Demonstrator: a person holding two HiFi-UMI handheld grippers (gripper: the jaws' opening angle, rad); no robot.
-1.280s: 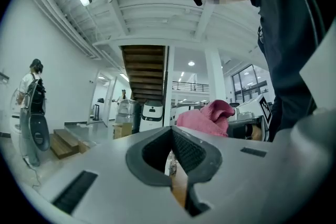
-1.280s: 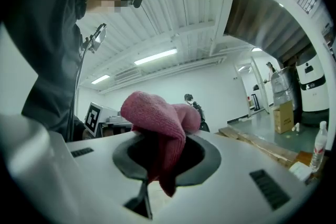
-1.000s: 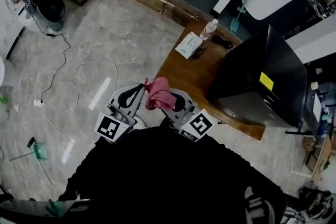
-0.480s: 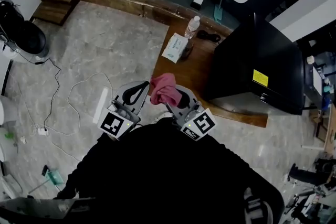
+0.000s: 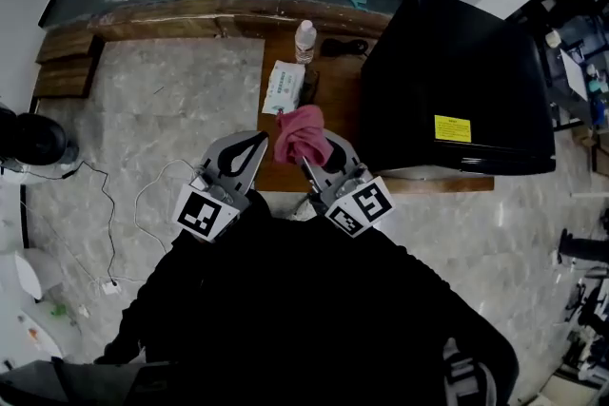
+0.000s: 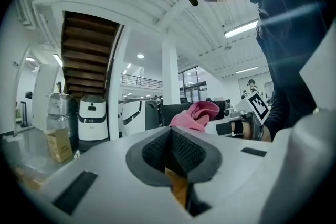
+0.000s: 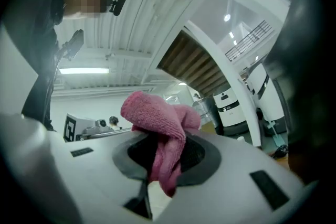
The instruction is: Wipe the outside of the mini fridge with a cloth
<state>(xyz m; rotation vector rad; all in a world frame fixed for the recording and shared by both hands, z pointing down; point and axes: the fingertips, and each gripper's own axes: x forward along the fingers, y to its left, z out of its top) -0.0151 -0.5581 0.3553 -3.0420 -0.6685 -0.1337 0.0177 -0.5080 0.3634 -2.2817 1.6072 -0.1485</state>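
I hold my right gripper (image 5: 319,168) up in front of me. It is shut tight on the pink cloth (image 5: 300,133). The cloth sticks up out of the jaws in a soft lump, and one end hangs down between them.

My left gripper (image 5: 253,143) is just beside it, on the left. Its jaws are pressed together and there is nothing in them. From the left gripper view I can see the cloth (image 6: 195,114) bunched on top of the other gripper.

The black fridge (image 5: 457,81) stands on the right part of the wooden counter (image 5: 338,100). It has a yellow sticker (image 5: 453,128) on it. The cloth is to the left of the fridge and there is a gap between them. It is over the near edge of the counter.

A bottle (image 5: 304,40) stands at the far side of the counter. A tissue pack (image 5: 284,87) lies near it, just past the cloth. A white cable (image 5: 143,200) curls on the floor to my left.
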